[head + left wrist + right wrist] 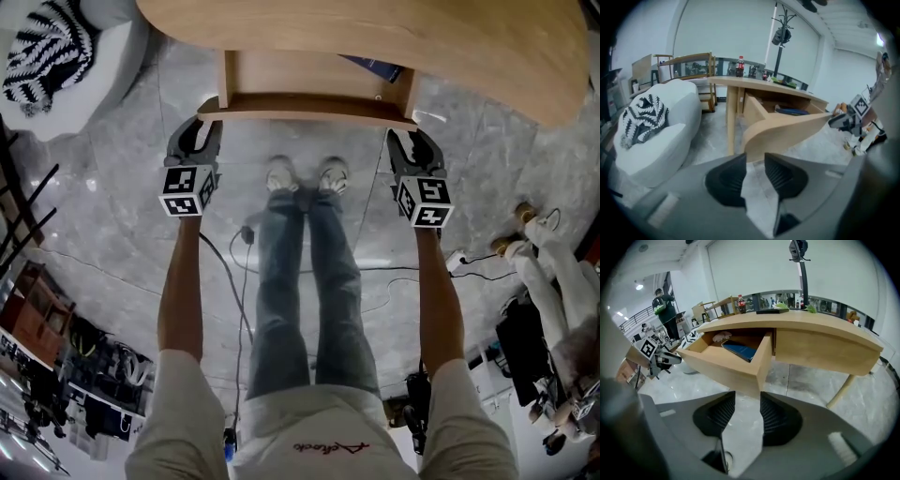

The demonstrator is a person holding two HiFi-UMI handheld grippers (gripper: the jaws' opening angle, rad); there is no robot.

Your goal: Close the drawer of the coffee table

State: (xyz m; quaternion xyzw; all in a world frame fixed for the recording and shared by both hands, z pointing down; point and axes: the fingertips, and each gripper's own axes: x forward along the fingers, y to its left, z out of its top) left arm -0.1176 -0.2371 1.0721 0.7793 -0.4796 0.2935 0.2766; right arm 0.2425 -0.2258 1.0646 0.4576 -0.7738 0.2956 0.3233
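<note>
The wooden coffee table (375, 28) has its drawer (305, 108) pulled out toward me, with a blue book (375, 67) inside. My left gripper (197, 127) hangs just short of the drawer front's left end, jaws open and empty. My right gripper (412, 139) is at the front's right end, also open and empty. In the left gripper view the drawer (787, 133) stands beyond the parted left gripper (754, 157). The right gripper view shows the drawer's corner (726, 364) just past the parted right gripper (747, 397), and the book (740, 351).
A white armchair (47, 56) with a zebra-patterned cushion (644, 117) stands left of the table. Cables (244, 234) and a power strip (457, 260) lie on the marble floor by my feet. A bottle (739, 66) stands on the tabletop. A person (665, 310) stands far off.
</note>
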